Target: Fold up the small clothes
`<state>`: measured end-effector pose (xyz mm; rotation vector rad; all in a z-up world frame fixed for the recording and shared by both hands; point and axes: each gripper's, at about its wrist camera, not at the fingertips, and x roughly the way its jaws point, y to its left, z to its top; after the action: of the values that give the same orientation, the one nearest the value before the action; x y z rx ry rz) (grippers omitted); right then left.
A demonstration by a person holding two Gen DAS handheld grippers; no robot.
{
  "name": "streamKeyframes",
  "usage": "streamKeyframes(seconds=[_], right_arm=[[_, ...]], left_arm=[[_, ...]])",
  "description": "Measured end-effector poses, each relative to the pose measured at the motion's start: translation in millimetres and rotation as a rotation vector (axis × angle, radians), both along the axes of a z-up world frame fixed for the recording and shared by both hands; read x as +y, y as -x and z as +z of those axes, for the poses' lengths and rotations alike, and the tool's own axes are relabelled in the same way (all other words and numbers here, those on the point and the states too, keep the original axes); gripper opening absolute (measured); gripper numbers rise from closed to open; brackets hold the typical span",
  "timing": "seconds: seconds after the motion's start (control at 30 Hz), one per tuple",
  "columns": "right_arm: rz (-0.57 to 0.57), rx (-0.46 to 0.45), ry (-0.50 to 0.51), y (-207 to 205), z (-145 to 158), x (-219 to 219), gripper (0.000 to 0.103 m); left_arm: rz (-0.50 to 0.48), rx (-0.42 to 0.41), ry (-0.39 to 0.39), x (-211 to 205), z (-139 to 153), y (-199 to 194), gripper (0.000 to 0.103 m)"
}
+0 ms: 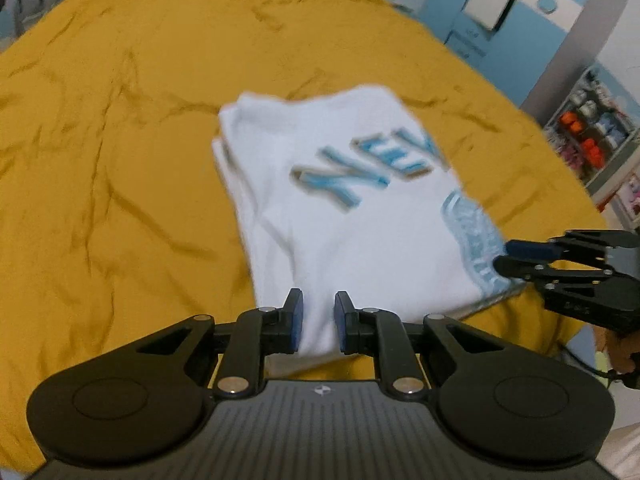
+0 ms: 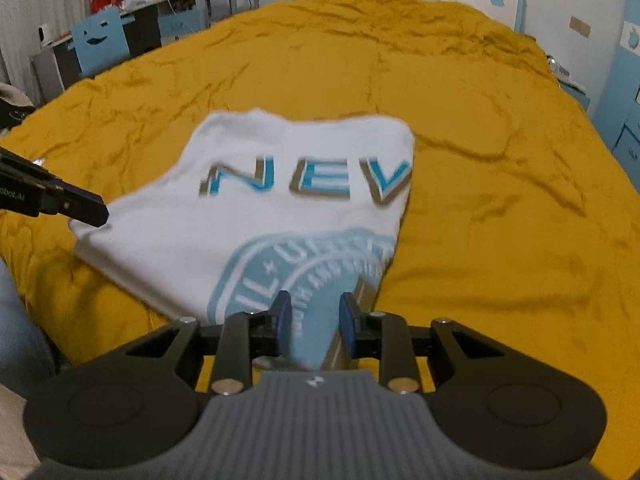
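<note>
A white T-shirt [image 1: 332, 200] with blue letters "NEV" and a round blue print lies folded on the mustard bedspread [image 1: 100, 152]. My left gripper [image 1: 318, 318] holds the shirt's near edge, with white cloth pinched between its fingers. My right gripper [image 2: 314, 320] holds the near edge at the blue print of the shirt [image 2: 248, 208], with blue cloth between its fingers. The right gripper also shows at the right of the left wrist view [image 1: 508, 256], the left gripper at the left of the right wrist view [image 2: 100, 210].
The mustard bedspread [image 2: 500, 184] covers the whole bed around the shirt. Shelves with colourful items [image 1: 592, 136] stand at the right. A blue chair with a face cutout [image 2: 100, 46] and a cluttered desk stand beyond the bed's left side.
</note>
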<state>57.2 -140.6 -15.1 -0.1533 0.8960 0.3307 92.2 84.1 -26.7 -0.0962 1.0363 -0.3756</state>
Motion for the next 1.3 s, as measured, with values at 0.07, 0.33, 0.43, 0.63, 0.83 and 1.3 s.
streamKeyframes(seconds=[0.07,0.33,0.43,0.63,0.83,1.3], right_arm=[[-0.003,0.006,0.004,7,-9,-1,0.022],[-0.022,0.005,-0.01,20,-53,-7,0.022],[-0.023,-0.015,-0.017,22,-68,-10,0.022],[-0.037,-0.004,-0.04,18,-64,-13,0.022],[-0.035,0.001,-0.058,17,-33,-9,0.036],[-0.025,-0.267,-0.136,56,57,11,0.08]], left_arm=[[0.002,0.014,-0.004,0,-10,4,0.019],[0.0,0.006,-0.038,-2,-53,13,0.021],[0.011,-0.001,-0.022,1,-61,14,0.021],[0.01,-0.035,-0.03,0,-50,18,0.021],[0.012,-0.145,-0.025,0,-17,31,0.032],[0.06,-0.614,-0.104,-31,61,72,0.099]])
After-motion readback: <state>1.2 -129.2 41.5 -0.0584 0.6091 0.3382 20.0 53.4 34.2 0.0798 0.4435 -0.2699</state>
